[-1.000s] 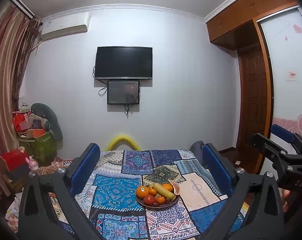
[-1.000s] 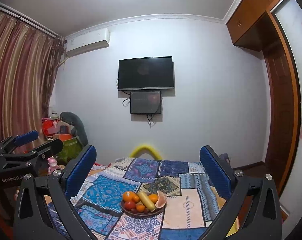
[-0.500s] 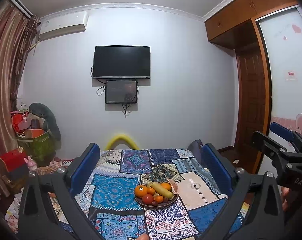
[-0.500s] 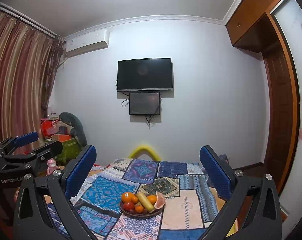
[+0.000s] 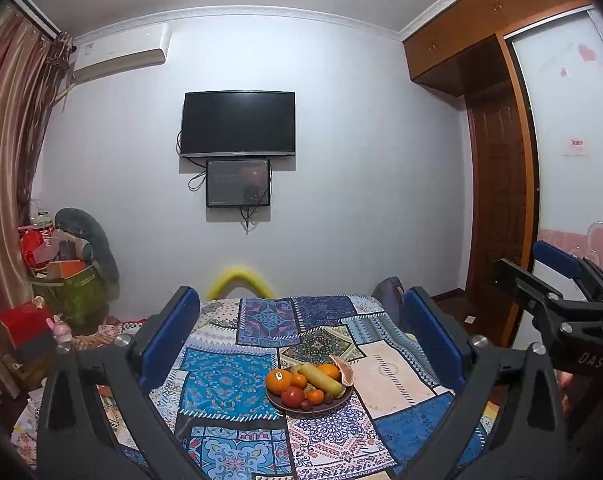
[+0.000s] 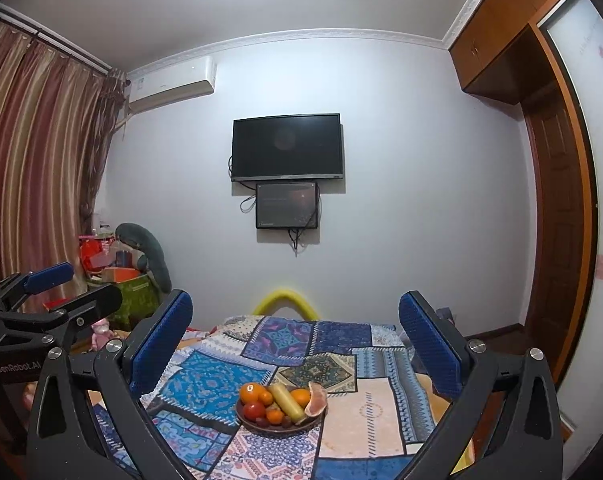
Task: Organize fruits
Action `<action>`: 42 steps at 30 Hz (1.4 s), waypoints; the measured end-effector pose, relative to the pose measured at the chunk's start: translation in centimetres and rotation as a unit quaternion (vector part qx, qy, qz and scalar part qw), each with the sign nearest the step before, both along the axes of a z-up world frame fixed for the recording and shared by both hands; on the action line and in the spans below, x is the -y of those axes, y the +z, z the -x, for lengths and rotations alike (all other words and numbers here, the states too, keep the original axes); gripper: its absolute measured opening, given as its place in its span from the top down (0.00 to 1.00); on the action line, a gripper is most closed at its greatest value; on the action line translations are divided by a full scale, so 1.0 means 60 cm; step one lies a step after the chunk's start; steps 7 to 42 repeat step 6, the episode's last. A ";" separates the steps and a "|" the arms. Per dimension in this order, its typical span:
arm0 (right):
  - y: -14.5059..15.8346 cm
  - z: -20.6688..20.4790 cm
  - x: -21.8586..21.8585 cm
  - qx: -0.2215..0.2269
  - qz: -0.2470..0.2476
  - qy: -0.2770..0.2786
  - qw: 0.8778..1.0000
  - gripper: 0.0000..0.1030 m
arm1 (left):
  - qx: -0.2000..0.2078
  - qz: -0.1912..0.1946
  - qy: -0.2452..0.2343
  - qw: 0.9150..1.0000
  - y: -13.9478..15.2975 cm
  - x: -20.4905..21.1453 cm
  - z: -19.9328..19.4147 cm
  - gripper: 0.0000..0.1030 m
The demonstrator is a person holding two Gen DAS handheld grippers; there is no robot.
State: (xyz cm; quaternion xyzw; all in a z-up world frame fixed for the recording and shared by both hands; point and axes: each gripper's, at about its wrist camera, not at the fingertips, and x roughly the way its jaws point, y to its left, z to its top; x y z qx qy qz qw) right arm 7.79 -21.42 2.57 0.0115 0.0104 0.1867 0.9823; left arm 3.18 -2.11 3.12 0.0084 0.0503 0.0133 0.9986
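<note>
A dark round plate of fruit sits on a table with a patchwork cloth. It holds oranges, a red tomato, a yellow-green banana and a pink grapefruit wedge. The plate also shows in the right wrist view, with the banana and wedge. My left gripper is open and empty, held above and short of the plate. My right gripper is open and empty, likewise above the plate.
A yellow chair back stands at the table's far edge. A grey chair is at the far right corner. Boxes and bags pile up at the left by the curtain. A wooden door is on the right.
Both views have drifted slightly, so the plate sits a little lower and nearer the frame centre. Both grippers stay open and empty.
</note>
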 end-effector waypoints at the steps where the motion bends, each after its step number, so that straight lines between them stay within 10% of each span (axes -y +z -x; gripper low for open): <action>1: 0.000 0.000 0.000 0.000 0.000 0.000 1.000 0.00 | -0.002 0.001 -0.001 1.000 -0.001 -0.001 -0.001 0.00; 42: -0.002 -0.002 -0.002 -0.003 -0.001 0.001 1.000 0.00 | -0.007 0.005 -0.001 1.000 -0.001 -0.005 -0.006 0.00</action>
